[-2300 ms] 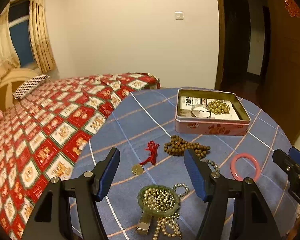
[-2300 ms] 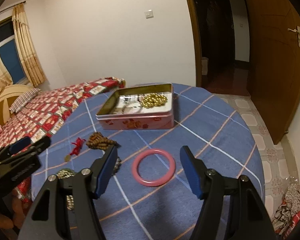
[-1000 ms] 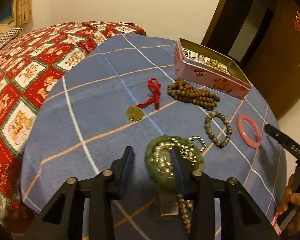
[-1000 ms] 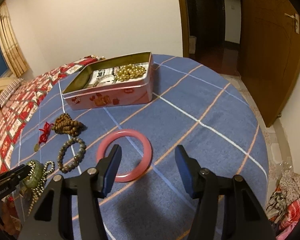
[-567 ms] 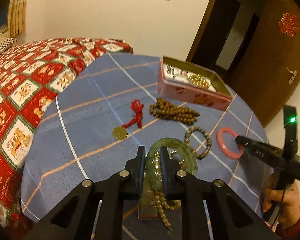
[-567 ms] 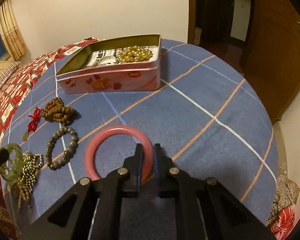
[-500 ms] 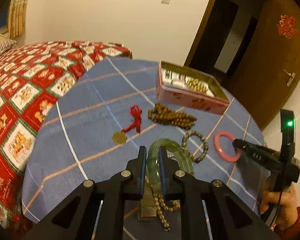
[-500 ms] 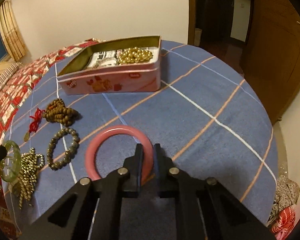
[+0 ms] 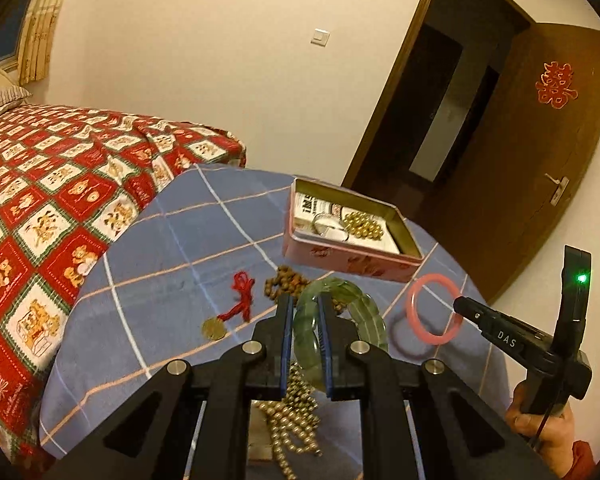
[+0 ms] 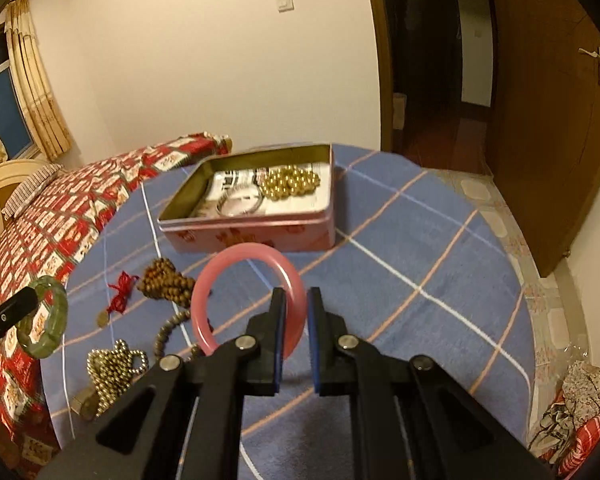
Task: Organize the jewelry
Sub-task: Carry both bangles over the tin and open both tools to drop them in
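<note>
The green bangle (image 9: 342,312) was clamped at its near rim by the left gripper (image 9: 305,320) and held clear of the blue checked tablecloth (image 9: 172,248), presumably for transfer. The pink bangle (image 10: 247,300) was gripped likewise by the right gripper (image 10: 296,320), jaws nearly closed on its rim, just short of the open tin (image 10: 252,236). The tin already held gold beads (image 10: 290,184). Wooden beads (image 10: 166,280) were left on the cloth. A bed (image 9: 52,184) stood to the left, a door (image 10: 548,128) to the right.
</note>
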Demonstrator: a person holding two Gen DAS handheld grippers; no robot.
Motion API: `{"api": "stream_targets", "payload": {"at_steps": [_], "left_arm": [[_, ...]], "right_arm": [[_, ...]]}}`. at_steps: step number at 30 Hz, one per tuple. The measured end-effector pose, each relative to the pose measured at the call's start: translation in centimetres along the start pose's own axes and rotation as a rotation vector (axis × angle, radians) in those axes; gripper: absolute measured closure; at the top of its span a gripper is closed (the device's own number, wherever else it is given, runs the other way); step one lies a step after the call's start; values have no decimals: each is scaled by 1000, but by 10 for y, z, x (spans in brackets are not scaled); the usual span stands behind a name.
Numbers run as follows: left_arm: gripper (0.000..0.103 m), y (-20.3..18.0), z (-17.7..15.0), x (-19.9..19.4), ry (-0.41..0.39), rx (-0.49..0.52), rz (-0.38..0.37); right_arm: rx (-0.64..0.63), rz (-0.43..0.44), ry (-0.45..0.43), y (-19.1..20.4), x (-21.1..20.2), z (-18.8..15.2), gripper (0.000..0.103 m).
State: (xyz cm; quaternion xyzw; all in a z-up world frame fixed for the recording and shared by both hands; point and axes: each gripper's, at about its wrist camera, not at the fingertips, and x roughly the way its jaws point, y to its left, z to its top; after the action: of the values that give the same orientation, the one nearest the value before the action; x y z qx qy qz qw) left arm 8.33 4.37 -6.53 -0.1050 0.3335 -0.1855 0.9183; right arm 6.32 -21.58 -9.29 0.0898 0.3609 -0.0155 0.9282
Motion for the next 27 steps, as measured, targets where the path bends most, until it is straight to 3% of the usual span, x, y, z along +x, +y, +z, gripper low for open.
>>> {"api": "stream_targets", "payload": {"at_steps": [12, 27], "left_arm": [[92, -18, 19, 11, -34, 15, -48], [92, -39, 66, 42, -83, 50, -72]], "right_arm": [[-2, -8, -47, 9, -5, 22, 90], [13, 6, -97, 14, 11, 74, 90]]}}
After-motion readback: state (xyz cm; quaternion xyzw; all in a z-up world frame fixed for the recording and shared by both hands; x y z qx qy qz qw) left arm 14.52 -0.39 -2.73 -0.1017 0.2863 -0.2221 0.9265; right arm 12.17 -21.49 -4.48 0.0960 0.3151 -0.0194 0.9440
